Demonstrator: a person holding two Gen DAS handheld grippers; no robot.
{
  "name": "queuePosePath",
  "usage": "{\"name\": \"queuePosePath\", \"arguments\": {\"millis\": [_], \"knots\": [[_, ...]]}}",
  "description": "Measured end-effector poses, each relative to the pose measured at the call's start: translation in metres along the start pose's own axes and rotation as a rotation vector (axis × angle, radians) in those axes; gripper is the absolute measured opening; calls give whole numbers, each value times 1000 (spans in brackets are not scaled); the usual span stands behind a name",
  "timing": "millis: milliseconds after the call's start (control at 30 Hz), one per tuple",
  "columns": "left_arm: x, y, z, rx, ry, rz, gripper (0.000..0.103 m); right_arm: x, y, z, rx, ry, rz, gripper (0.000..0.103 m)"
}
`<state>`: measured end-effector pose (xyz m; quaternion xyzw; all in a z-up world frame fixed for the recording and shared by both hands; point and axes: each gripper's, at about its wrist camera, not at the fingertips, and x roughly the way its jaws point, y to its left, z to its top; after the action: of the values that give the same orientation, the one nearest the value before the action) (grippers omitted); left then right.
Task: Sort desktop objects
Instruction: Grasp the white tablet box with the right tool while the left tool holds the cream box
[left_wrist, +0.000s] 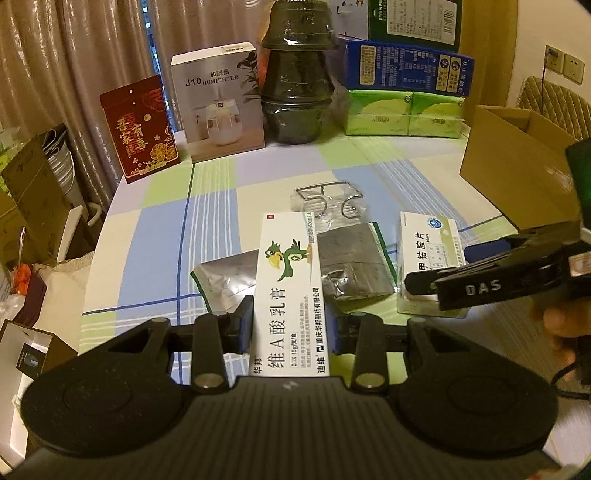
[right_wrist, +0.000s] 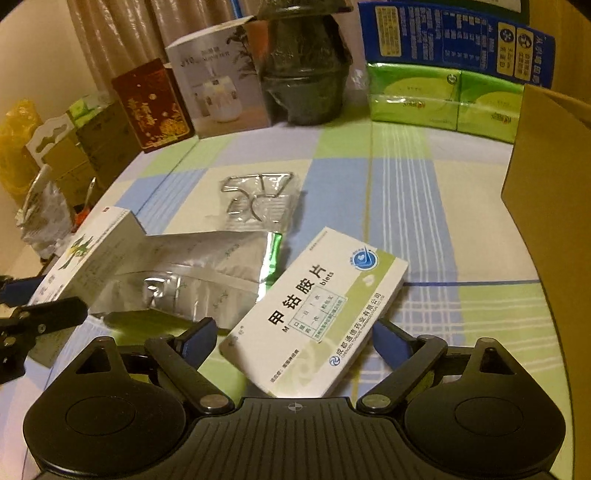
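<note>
**A:** What's closest to you?

**B:** My left tongs (left_wrist: 288, 325) pinch the ointment carton (left_wrist: 290, 291) by its sides, lifted above the bench (left_wrist: 155, 236) and pointing steeply down. My right tongs (right_wrist: 291, 339) stand spread around the tablet box (right_wrist: 314, 314), pads not pressing it yet.

**A:** What might go wrong?

**B:** The tablet box lies skewed between the pads (one end leans on the foil pouch (right_wrist: 207, 266)), so closing now could twist it or nip the pouch too. My two tongs are also near each other and could knock.

**A:** And beyond?

**B:** A bagged wire clip (right_wrist: 258, 195) sits farther out, the cardboard box (left_wrist: 517, 155) at the right, probably the sorting target, and the humidifier box (left_wrist: 218, 99) at the back.
</note>
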<state>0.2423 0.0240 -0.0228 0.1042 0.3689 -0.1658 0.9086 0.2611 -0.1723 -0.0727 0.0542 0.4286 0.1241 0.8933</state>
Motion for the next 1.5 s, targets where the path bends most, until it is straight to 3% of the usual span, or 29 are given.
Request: {"name": "queuePosePath", "arguments": {"millis": [167,300,533,700,967,1133,1233,1500], "knots": [[6,-4,1,2,8,-5,33,13,-3,2,20,17,-19,90],[6,-7,-1,6,11,-6,33,15,0,2,-42,14,-32,90],[5,-15,1,12,10,-23,33,-4,-7,-4,-104,48,-40,74],[1,-31,1,32,8,-71,33,-23,-23,-17,-117,81,-34,71],[-14,-77,-21,57,60,-133,33,-82,-48,-69,-94,121,-36,71],[-25,-99,-44,56,111,-144,33,-94,-56,-93,-70,141,-41,73],[-24,-107,-53,80,132,-130,33,-94,-54,-97,-92,114,-56,81],[-11,-109,-59,102,136,-115,34,-89,-58,-91,-56,52,-73,82]]}}
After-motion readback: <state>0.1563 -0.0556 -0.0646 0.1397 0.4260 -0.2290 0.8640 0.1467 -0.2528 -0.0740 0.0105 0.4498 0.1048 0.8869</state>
